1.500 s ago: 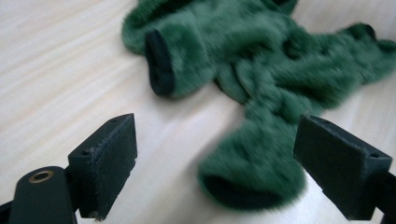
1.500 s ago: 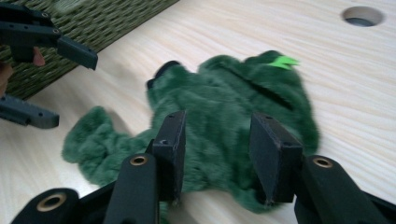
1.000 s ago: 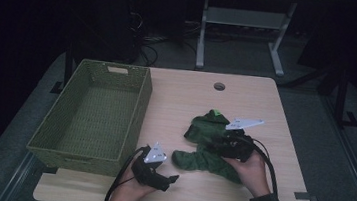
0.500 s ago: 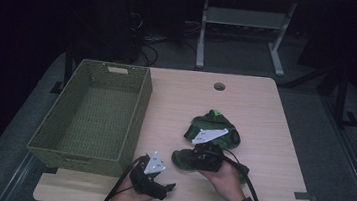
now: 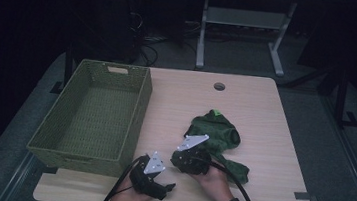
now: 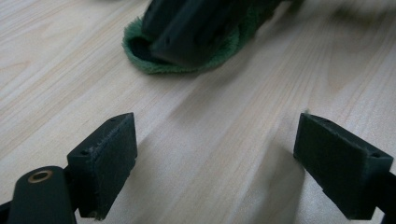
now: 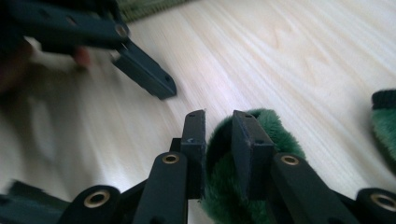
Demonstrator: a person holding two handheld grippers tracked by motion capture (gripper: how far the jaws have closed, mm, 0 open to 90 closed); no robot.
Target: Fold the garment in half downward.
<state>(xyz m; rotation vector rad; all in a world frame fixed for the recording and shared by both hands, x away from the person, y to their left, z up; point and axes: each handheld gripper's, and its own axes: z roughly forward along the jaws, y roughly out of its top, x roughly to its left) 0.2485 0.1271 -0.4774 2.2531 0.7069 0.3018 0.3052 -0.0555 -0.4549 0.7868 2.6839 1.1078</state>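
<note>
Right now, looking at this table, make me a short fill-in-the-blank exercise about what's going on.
1. The green fleece cloth lies on the ____ table.
2. The right hand-held gripper is closed on a fold of the ____.
3. The jaws of the left hand-held gripper stand ____ above bare wood.
4. The woven basket stands at the table's ____ side.

Missing words: wooden; cloth; open; left

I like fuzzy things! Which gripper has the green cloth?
The right gripper: its jaws have just been closing on the cloth; the left gripper's gape empty.

A crumpled, fuzzy green cloth lies on the table's right half.
</note>
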